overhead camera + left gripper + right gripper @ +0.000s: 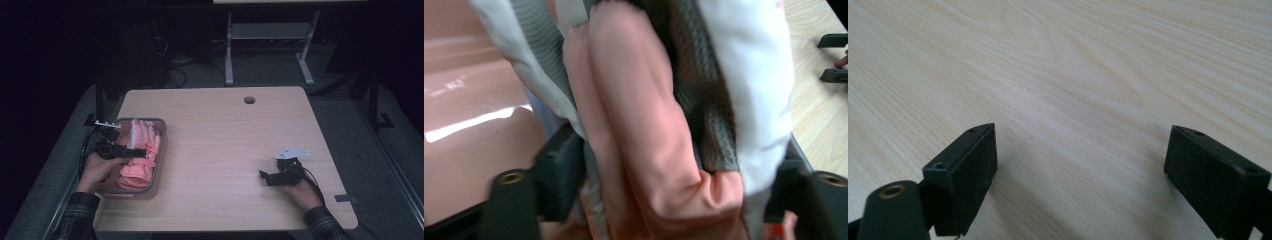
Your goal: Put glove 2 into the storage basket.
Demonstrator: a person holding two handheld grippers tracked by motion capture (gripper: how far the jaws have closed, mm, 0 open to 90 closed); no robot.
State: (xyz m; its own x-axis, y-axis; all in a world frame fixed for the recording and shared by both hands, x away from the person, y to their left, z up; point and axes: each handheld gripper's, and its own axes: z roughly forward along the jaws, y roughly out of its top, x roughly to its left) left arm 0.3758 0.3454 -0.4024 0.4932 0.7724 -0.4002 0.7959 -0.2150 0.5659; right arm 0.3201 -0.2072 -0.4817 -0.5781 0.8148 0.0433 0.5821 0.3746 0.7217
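Note:
A pink bin with a grey rim (163, 145) stands at the table's left edge, filled with pink and white cloth (142, 150). My left gripper (136, 151) reaches into it from the left. In the left gripper view a bundle of pink, grey and white cloth (644, 125) fills the gap between the wide-apart jaws of my left gripper (676, 170), with the bin's pink wall (469, 130) behind. My right gripper (266, 177) rests low over bare wood near the front right, pointing left. In its own view my right gripper (1080, 150) stands open with nothing between the jaws.
The light wooden table (225, 150) has a round cable hole (249, 100) near its far edge and a grey tape patch (345, 198) at the front right corner. A white desk frame (270, 35) and cables stand on the dark floor behind.

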